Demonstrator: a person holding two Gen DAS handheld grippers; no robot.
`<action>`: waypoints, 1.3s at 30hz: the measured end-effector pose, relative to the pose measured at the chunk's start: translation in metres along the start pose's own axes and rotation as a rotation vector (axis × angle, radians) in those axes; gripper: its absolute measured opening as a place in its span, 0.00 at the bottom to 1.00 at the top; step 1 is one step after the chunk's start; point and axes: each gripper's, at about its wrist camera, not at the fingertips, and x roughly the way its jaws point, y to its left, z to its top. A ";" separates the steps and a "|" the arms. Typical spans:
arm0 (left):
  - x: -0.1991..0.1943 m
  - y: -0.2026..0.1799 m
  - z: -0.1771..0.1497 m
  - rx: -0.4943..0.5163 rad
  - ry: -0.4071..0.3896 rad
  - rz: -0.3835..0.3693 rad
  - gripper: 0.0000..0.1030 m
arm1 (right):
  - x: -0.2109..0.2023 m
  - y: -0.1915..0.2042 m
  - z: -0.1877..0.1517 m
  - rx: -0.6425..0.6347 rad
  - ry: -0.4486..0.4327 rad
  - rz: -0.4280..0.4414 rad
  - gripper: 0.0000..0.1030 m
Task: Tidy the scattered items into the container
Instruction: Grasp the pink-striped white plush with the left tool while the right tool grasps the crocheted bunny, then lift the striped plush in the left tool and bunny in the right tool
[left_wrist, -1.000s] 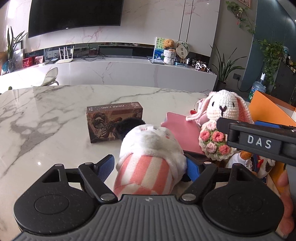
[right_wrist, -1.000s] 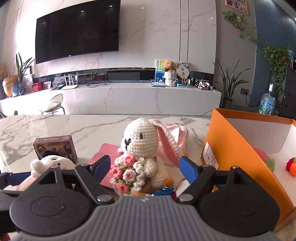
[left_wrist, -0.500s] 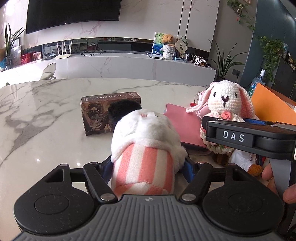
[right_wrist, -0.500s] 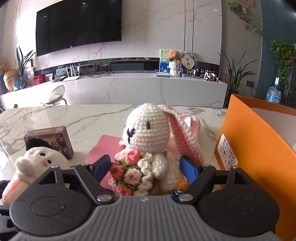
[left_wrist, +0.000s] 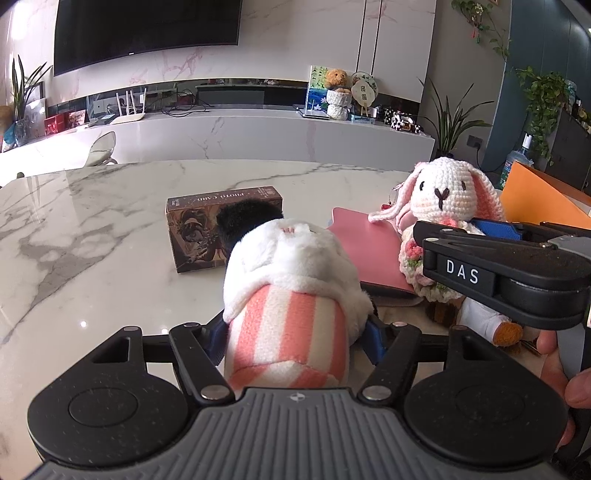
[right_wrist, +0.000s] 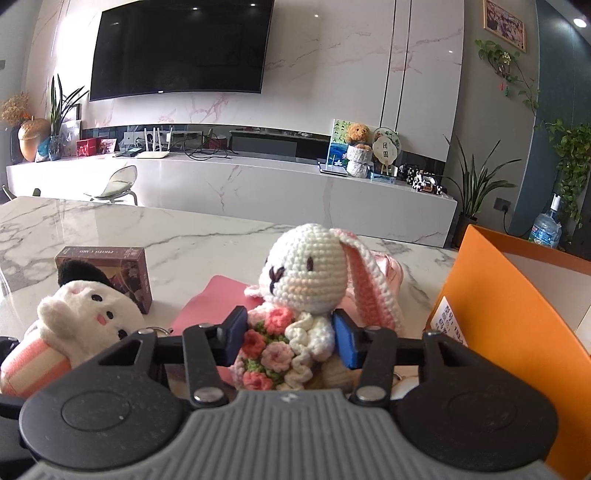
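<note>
Plush toys (left_wrist: 295, 280) (right_wrist: 306, 291): two; box (right_wrist: 517, 317): seemingly one.

marble wall (right_wrist: 332, 74), wall-mounted tv (right_wrist: 181, 44), long white console (right_wrist: 229, 181), potted plants (right_wrist: 476, 184).

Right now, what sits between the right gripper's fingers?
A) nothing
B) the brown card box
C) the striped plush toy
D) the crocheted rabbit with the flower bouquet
D: in the right wrist view the crocheted rabbit stands between the closing jaws of the right gripper.
</note>
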 end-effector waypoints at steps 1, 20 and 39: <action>-0.001 0.000 0.001 -0.001 -0.003 -0.001 0.77 | -0.001 0.000 0.001 0.000 -0.001 0.000 0.48; -0.042 -0.007 0.014 0.034 -0.101 0.002 0.77 | -0.063 0.006 0.025 -0.022 -0.095 0.017 0.44; -0.070 0.006 -0.005 -0.011 0.020 0.059 0.77 | -0.143 0.006 -0.014 -0.023 0.003 0.127 0.43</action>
